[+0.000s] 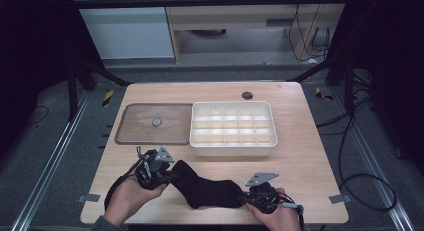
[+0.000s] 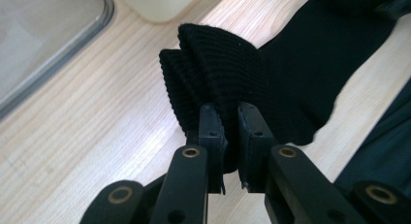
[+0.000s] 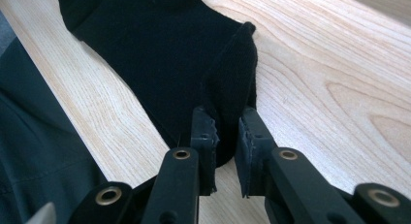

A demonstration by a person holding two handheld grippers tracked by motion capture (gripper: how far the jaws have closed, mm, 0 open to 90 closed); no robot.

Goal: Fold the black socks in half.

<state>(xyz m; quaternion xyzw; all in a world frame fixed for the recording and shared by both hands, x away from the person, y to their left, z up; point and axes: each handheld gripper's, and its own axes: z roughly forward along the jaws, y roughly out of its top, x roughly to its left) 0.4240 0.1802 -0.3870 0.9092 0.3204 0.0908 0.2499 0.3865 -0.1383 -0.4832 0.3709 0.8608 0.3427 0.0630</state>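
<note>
Your hands: both low at the near table edge, left hand (image 1: 131,193) and right hand (image 1: 272,211), w/ a dark sleeve showing at the bottom left.
Left gripper (image 1: 159,167): jaws pressed together on the ribbed cuff of the black knitted sock (image 1: 202,187); in the left gripper view the cuff (image 2: 213,83) bunches in folds just past the pads and looks raised off the wood.
Right gripper (image 1: 250,195): jaws drawn in on the toe end; right gripper view shows fabric (image 3: 228,83) between the pads, pinched as far as I can tell, though a sliver of gap shows on one side.
Sock position: stretched betw. your two grippers, near edge of the light wooden table (image 1: 310,156), middle part sagging onto the wood.
Long axis: runs left to right across the table, cuff end a bit farther from you than the toe end, so slightly diagonal.
Key relation: each end is already at its own gripper; neither hand has to reach.
White plastic divided organiser box (image 1: 233,129): beyond the sock, closer to your right half of the stretch, well apart from it.
Clear flat lid w/ grey rim (image 1: 154,123): lies left of the box, touching or just beside it, beyond your left gripper.
Next move, my guess: fold the sock end to end, which turns on keeping that axis taut.
</note>
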